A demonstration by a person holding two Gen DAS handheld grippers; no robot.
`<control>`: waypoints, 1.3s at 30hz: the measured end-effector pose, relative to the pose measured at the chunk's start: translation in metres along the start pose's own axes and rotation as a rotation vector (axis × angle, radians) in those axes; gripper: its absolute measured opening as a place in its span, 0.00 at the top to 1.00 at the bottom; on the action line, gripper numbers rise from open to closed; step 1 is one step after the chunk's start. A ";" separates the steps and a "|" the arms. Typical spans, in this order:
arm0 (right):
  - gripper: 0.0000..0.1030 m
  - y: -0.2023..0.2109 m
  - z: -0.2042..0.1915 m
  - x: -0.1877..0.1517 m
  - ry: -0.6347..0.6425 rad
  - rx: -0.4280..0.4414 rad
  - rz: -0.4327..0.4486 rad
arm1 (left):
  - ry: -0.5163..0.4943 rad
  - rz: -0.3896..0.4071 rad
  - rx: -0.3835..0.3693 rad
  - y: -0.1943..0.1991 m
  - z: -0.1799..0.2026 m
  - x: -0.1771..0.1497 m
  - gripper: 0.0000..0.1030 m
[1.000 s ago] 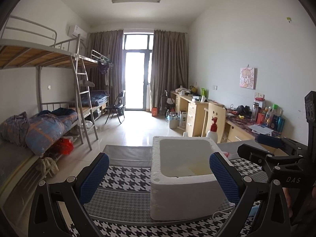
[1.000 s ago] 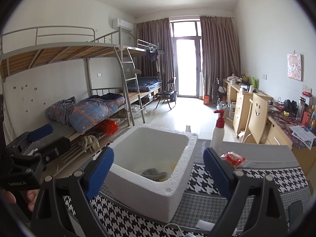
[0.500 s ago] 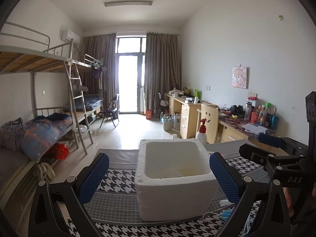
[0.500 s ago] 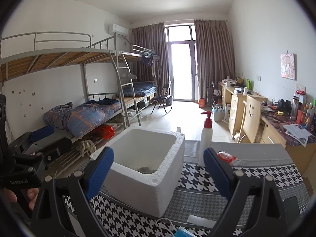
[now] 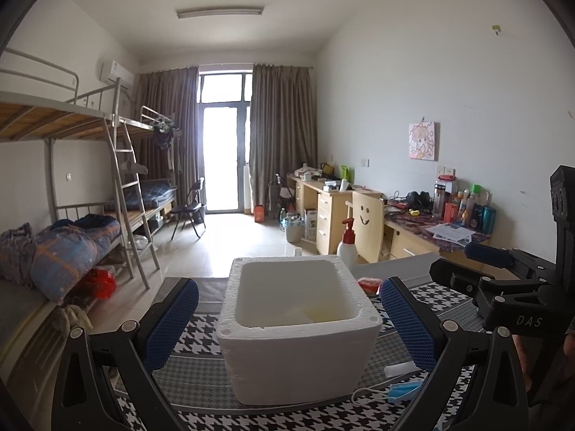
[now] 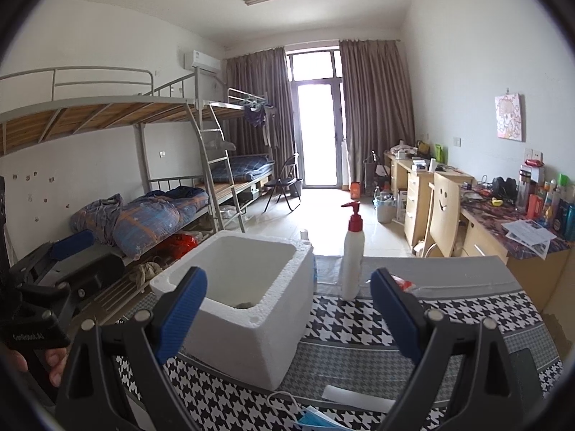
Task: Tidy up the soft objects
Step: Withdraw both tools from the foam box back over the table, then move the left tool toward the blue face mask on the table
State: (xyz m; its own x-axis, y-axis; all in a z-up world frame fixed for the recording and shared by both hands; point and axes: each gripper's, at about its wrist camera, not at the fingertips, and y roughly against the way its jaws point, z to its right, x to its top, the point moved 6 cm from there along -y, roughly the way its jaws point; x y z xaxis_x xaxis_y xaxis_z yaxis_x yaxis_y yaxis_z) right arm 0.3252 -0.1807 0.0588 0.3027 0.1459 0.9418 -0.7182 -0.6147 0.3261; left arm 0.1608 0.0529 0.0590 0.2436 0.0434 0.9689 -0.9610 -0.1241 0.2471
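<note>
Two blue-padded fingers (image 5: 171,318) of the left gripper (image 5: 289,323) stand wide apart in the left wrist view, holding nothing and touching nothing. Between them, farther off, sits a white foam box (image 5: 298,352) on the houndstooth tablecloth (image 5: 194,337); its near wall faces the camera and its inside looks pale, with a yellowish patch low at the back. A blue face mask (image 5: 402,391) lies on the cloth just beside the box's right front corner, its white ear loop curling toward the box. A red packet (image 5: 368,283) lies just behind the box's right rim, and a white pump bottle with a red top (image 5: 348,248) stands upright beyond it. At the right edge the other gripper's black frame is in view.

From the right wrist view, the right gripper (image 6: 287,312) is likewise spread wide and empty, its blue pads (image 6: 395,316) clear of everything. The foam box (image 6: 251,330) sits left of centre, partly hidden behind the left pad, and a small grey soft item (image 6: 246,303) rests at its bottom, only partly visible over the rim. The pump bottle (image 6: 353,251) stands upright just right of the box, between the fingers. The mask (image 6: 316,420) lies at the bottom edge, near a flat white strip (image 6: 355,397). A hand (image 6: 39,362) grips the left tool at the far left.
</note>
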 end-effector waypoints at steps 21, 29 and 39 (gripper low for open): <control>0.08 0.019 0.019 -0.018 -0.028 -0.069 0.007 | 0.001 -0.022 -0.078 -0.006 0.023 -0.014 0.01; 0.08 0.026 0.027 -0.023 -0.048 -0.084 0.027 | 0.008 -0.028 -0.110 -0.009 0.032 -0.019 0.01; 0.08 0.028 0.035 -0.029 -0.056 -0.107 0.018 | 0.006 -0.029 -0.127 -0.008 0.039 -0.026 0.01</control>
State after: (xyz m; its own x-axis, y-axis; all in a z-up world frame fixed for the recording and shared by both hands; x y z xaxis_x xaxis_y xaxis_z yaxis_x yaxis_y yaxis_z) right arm 0.3184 -0.2296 0.0379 0.3212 0.0905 0.9427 -0.7856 -0.5304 0.3186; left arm 0.1671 0.0143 0.0322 0.2707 0.0515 0.9613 -0.9626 0.0041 0.2709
